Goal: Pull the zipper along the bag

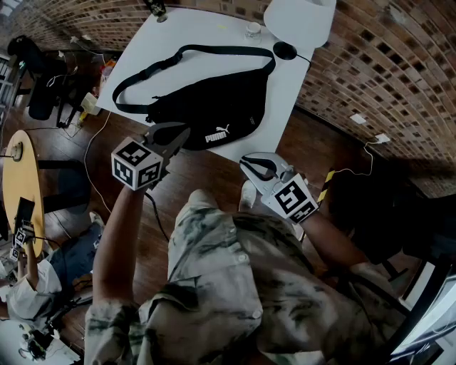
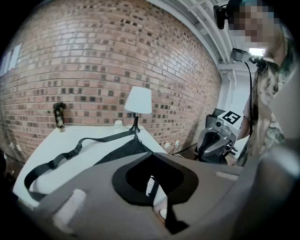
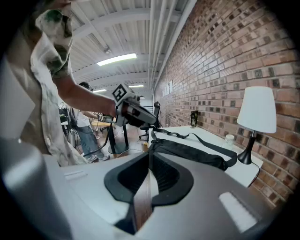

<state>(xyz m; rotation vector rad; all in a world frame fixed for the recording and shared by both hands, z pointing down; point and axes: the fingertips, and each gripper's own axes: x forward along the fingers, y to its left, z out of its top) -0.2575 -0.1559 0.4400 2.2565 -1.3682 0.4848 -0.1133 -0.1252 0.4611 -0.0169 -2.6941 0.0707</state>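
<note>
Here, the black bag (image 1: 214, 107) lay flat on the white table (image 1: 192, 32), close to its near edge, logo toward me and strap (image 1: 214, 50) looped out toward the far side. I held the left tongs (image 1: 184, 132) at the bag's left end, over the table's near edge. Their jaws were together with nothing between them, and I could not tell whether the tips touched the fabric. The right tongs (image 1: 246, 164) hung off the table, above the wooden floor (image 1: 206, 171) and just short of the near corner, clear of the bag. Their jaws were also closed and empty. A white lamp (image 1: 299, 21) stood at the far right corner, against the brick wall (image 1: 385, 71). The zipper itself could not be made out.
</note>
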